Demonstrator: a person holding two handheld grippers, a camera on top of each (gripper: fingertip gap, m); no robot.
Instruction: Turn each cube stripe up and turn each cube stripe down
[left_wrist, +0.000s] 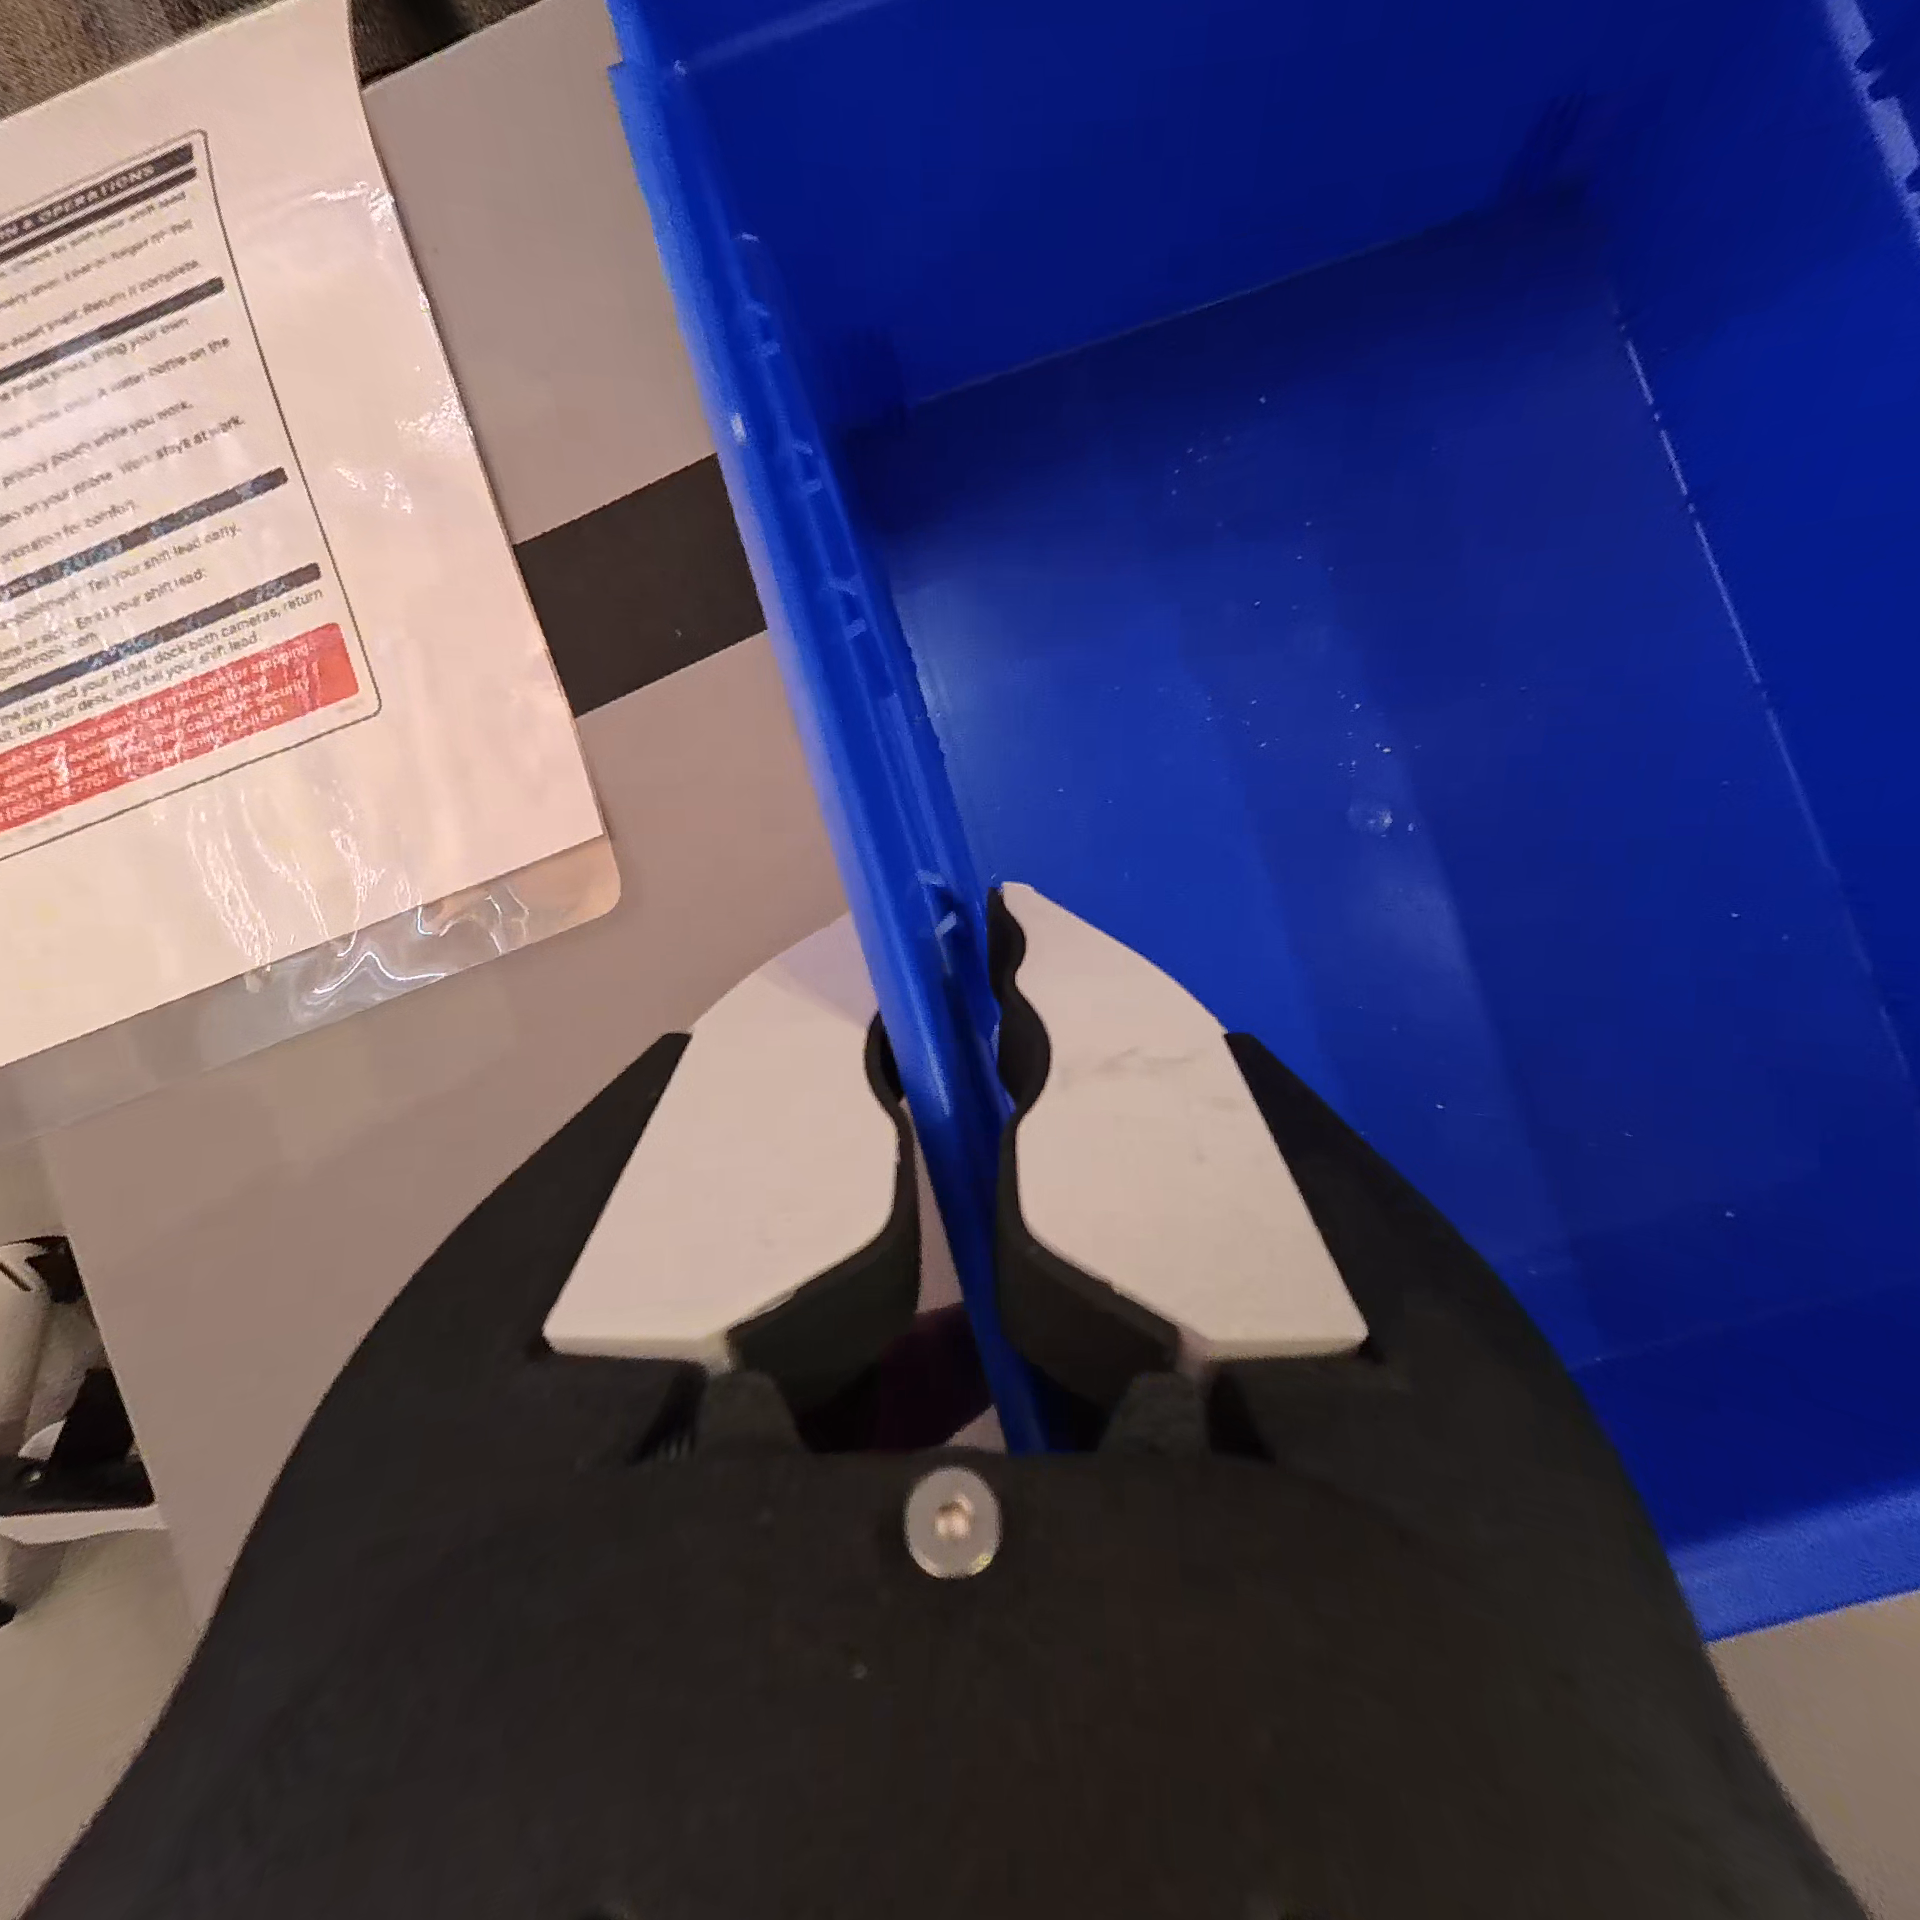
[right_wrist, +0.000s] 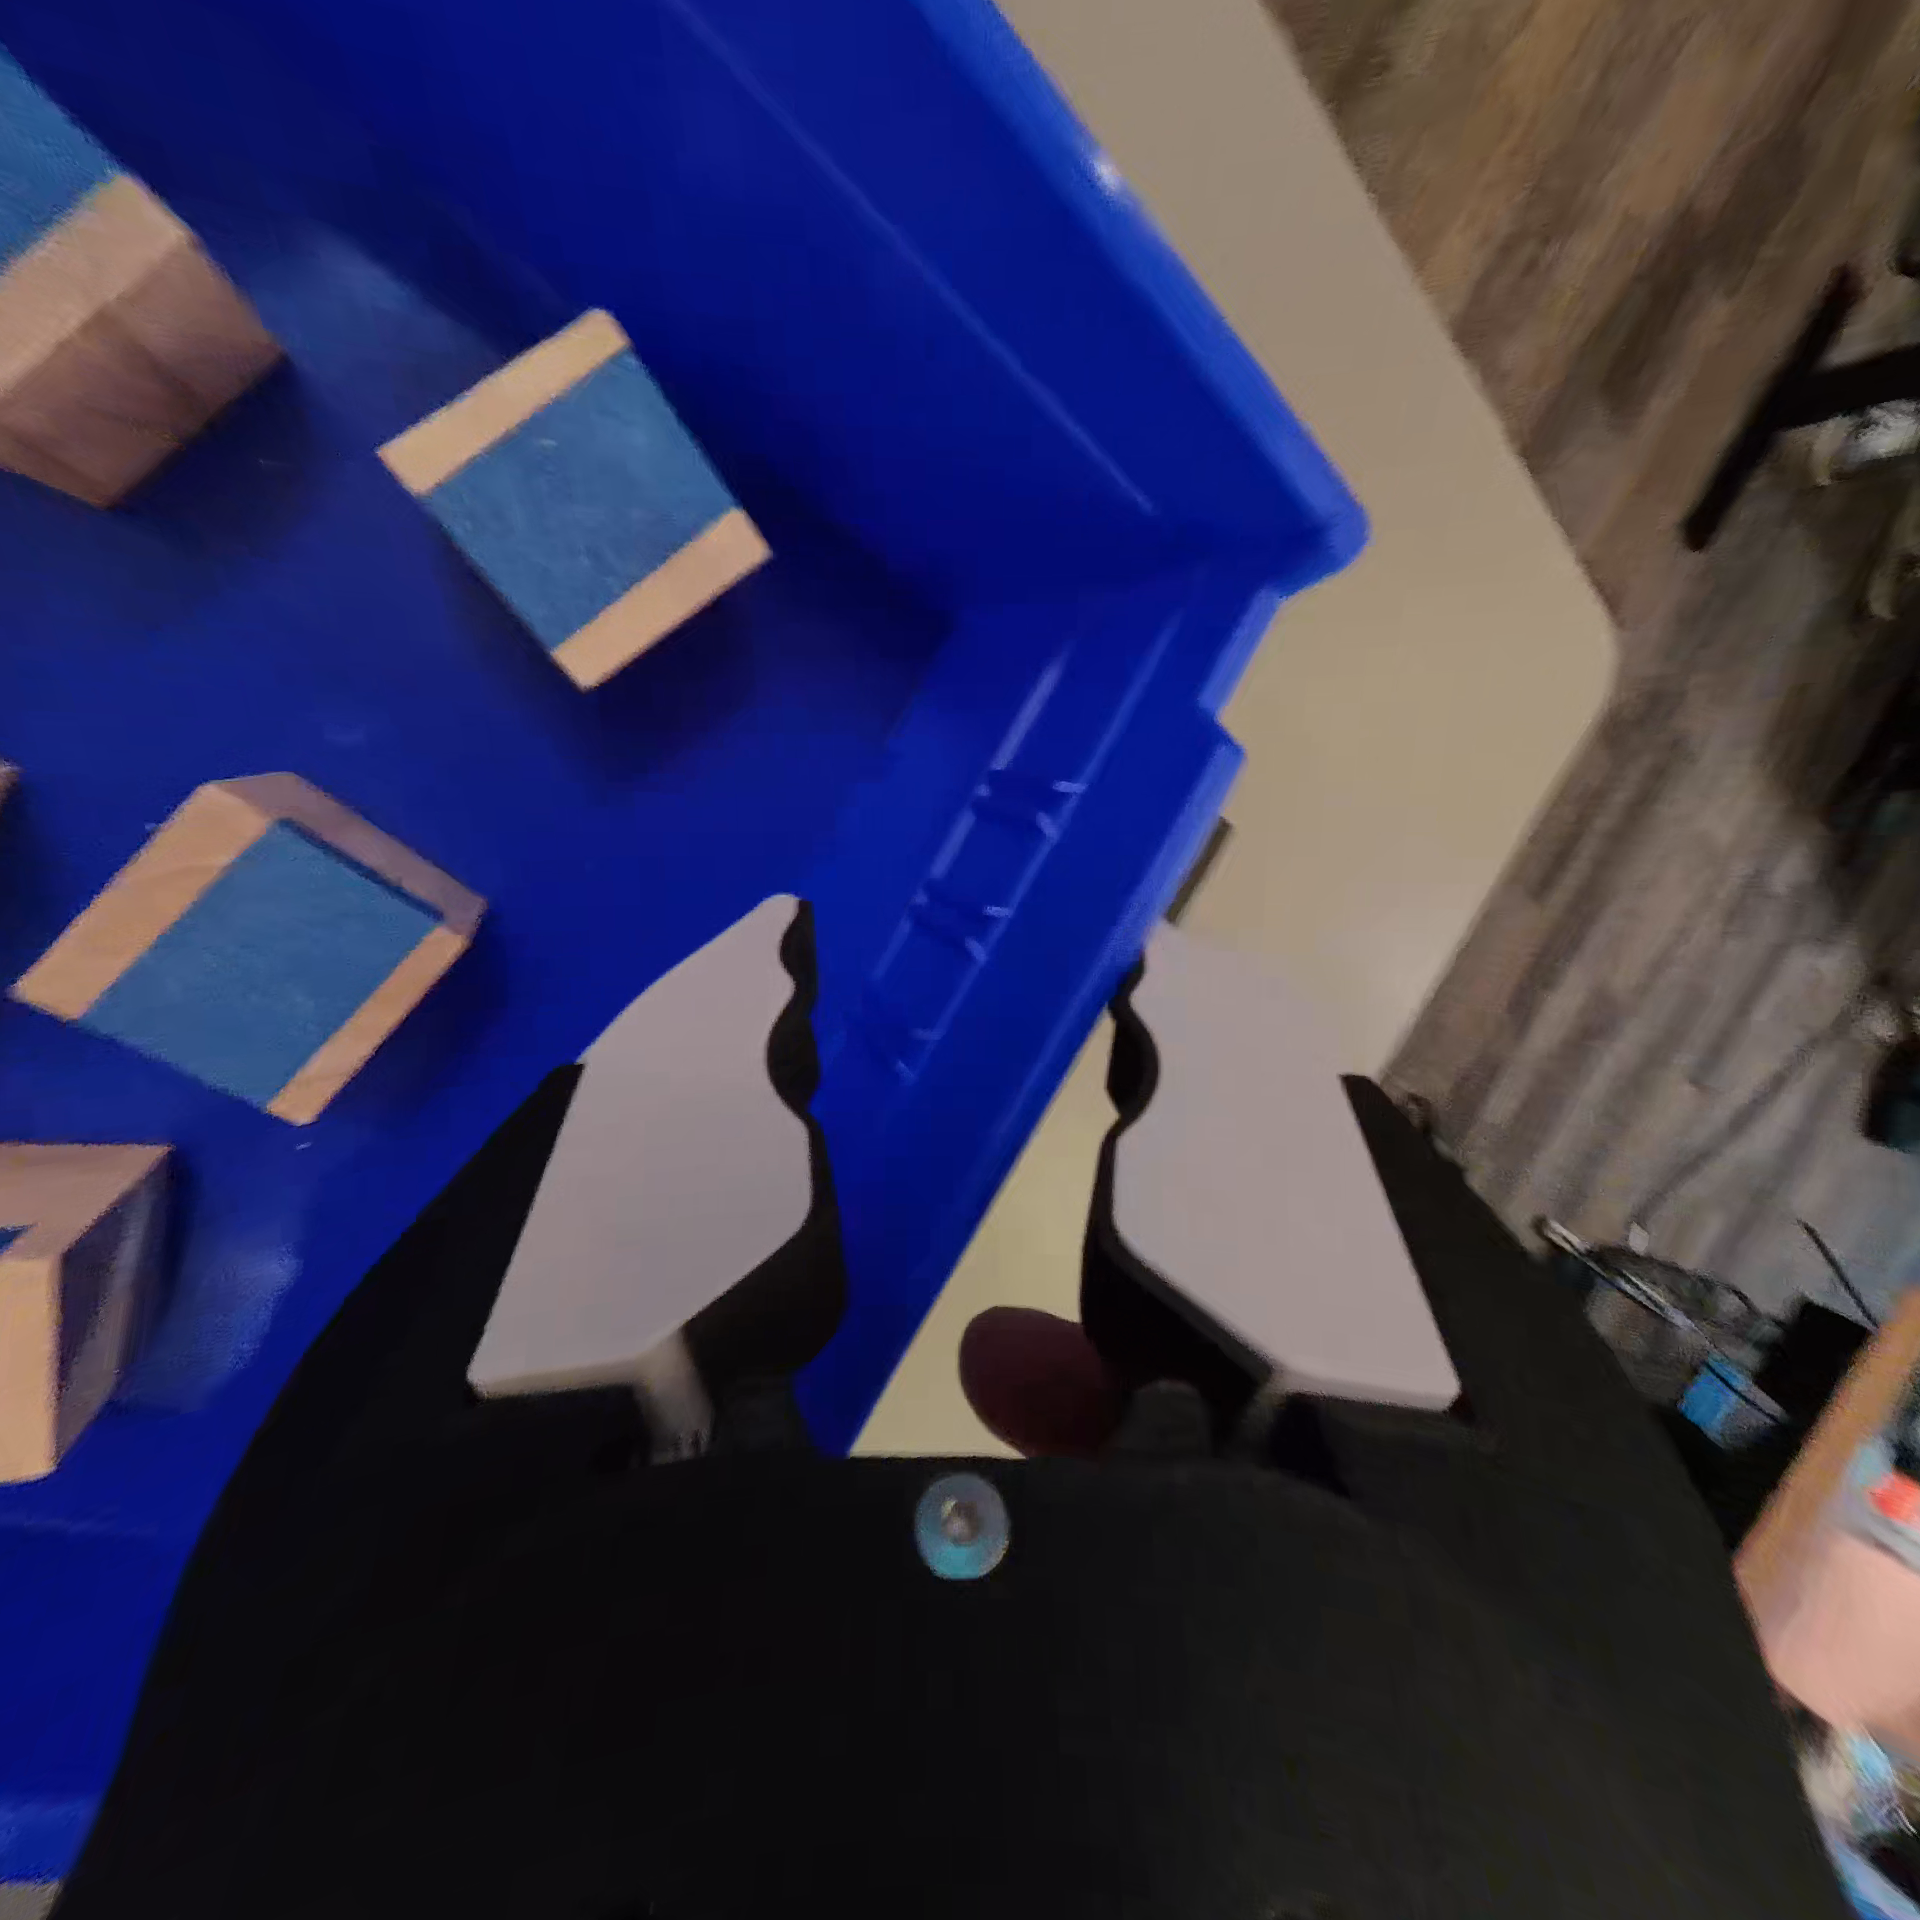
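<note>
Two wooden cubes (right_wrist: 577, 499) (right_wrist: 255, 945) show blue stripes up, left of my right gripper (right_wrist: 961, 1013), whose wide jaws straddle the blue plastic bin's rim (right_wrist: 1039, 831). My left gripper (left_wrist: 951, 1023) pinches the other rim (left_wrist: 831, 582). Turning hasn't started, I think.

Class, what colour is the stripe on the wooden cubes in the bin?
Blue, across a cube with bare wood edges; the right wrist view shows it best.
</note>
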